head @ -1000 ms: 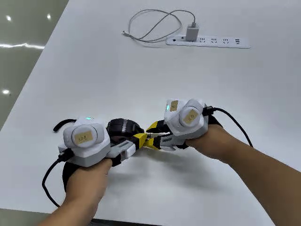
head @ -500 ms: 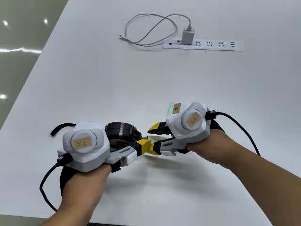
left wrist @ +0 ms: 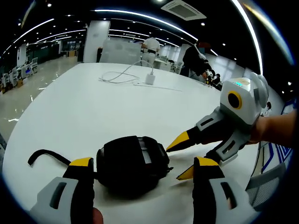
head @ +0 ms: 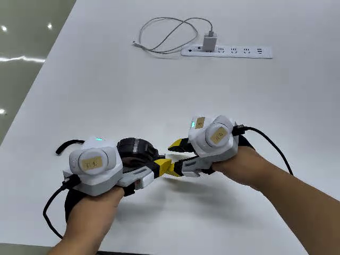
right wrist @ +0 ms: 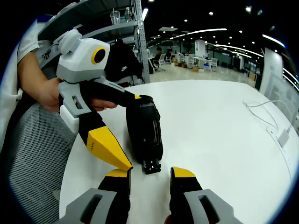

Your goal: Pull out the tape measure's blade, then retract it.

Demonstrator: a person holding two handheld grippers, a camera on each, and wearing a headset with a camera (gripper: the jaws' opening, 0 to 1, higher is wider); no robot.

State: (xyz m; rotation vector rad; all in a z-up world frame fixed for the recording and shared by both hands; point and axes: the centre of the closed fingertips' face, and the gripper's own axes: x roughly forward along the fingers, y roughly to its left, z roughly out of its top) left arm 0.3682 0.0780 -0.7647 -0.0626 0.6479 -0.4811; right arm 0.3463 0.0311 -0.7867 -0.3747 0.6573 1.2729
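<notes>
Strap: a black loop (head: 66, 144) trails from the case's left side and lies on the white table (head: 106, 79).
Left gripper (left wrist: 143, 162): the jaws are spread wide, one on each side of the case. A gap shows on the side nearer the other gripper, so it brackets the case and does not clamp it.
Tape measure (right wrist: 145, 126): a black, round-shouldered case near the table's front edge, between the left jaws. Its mouth is turned toward the right gripper.
Handling: the case is probably hard, dense and a little slick. The blade is likely thin sprung steel that kinks if bent and snaps back on release.
Hold: the case is best squeezed across its broad flat flanks, which keeps it from twisting.
Blade tab (right wrist: 151, 166): a small dark end piece at the mouth, the only sensible place to pinch for pulling.
Right gripper (right wrist: 150, 173): the jaws are apart and pinch nothing, with the yellow tips just short of the tab.
Power strip (head: 228, 51): lies well apart at the far side, with a charger and cable plugged in.
</notes>
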